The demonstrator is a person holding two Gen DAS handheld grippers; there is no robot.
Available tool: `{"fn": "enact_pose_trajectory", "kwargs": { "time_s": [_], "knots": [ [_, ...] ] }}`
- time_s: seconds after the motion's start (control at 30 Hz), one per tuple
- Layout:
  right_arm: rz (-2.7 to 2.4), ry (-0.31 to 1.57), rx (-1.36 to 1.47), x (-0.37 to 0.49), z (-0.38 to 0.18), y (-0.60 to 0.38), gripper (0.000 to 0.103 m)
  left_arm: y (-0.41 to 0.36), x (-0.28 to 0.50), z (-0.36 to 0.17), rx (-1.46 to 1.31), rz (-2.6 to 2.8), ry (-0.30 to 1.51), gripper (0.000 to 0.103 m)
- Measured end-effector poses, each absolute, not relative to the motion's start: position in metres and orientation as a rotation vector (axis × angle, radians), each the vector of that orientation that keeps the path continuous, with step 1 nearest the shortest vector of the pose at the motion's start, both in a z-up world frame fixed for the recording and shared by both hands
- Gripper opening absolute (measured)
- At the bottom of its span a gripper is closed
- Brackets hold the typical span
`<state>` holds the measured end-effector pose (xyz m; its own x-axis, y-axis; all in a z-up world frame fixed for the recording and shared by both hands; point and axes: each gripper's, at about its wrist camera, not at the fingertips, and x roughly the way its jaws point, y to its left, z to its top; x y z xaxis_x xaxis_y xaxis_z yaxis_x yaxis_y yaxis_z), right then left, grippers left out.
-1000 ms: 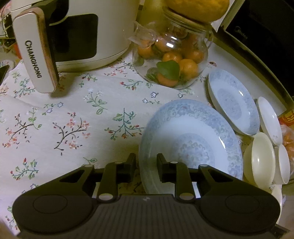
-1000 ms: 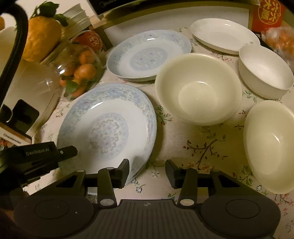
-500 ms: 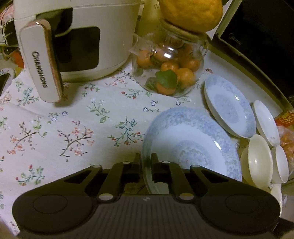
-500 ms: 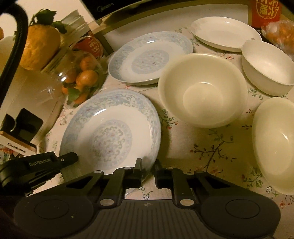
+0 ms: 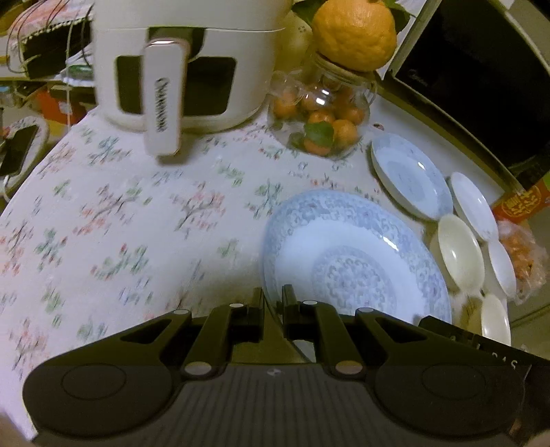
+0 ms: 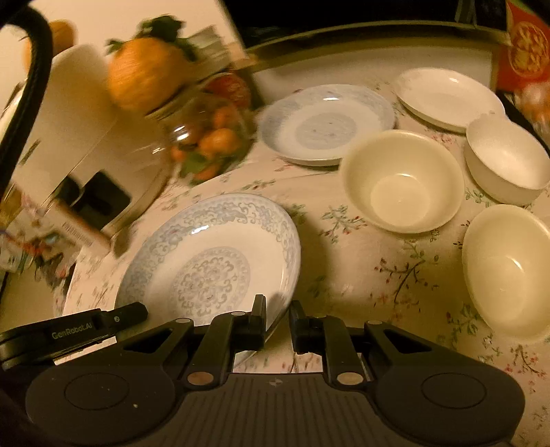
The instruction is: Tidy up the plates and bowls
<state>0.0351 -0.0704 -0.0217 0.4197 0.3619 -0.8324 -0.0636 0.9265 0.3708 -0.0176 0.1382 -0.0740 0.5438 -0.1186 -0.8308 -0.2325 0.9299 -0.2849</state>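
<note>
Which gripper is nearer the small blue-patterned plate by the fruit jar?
Left, marginally. Both grippers clamp the near rim of the large blue plate: left gripper on its left edge, right gripper on its right. The small blue plate lies beyond it.

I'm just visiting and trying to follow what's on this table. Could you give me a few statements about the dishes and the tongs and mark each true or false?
1. Both tongs grip the rim of the large blue-patterned plate. True: the left tongs and the right tongs each pinch its near edge.
2. A big orange fruit sits on top of the glass jar. True.
3. The glass jar is empty. False: it holds small orange fruits and a green leaf.
4. The cream bowl is stacked inside another bowl. False: it stands alone on the floral tablecloth.
5. The smaller blue plate lies beyond the large one, near the jar. True.
</note>
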Motion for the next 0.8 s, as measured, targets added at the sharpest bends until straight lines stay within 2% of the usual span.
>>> {"fn": "enact_pose_trajectory", "kwargs": {
  "time_s": [0.43,0.8],
  "knots": [
    [0.312,1.149,0.16,-0.031,-0.023,-0.068,0.014,0.13,-0.078,-0.091,-0.345,0.039,1.051,0.009],
    [0.29,1.239,0.119,-0.046,-0.047,-0.067,0.016,0.122,-0.076,-0.106,-0.268,0.079,1.095,0.011]
  ]
}}
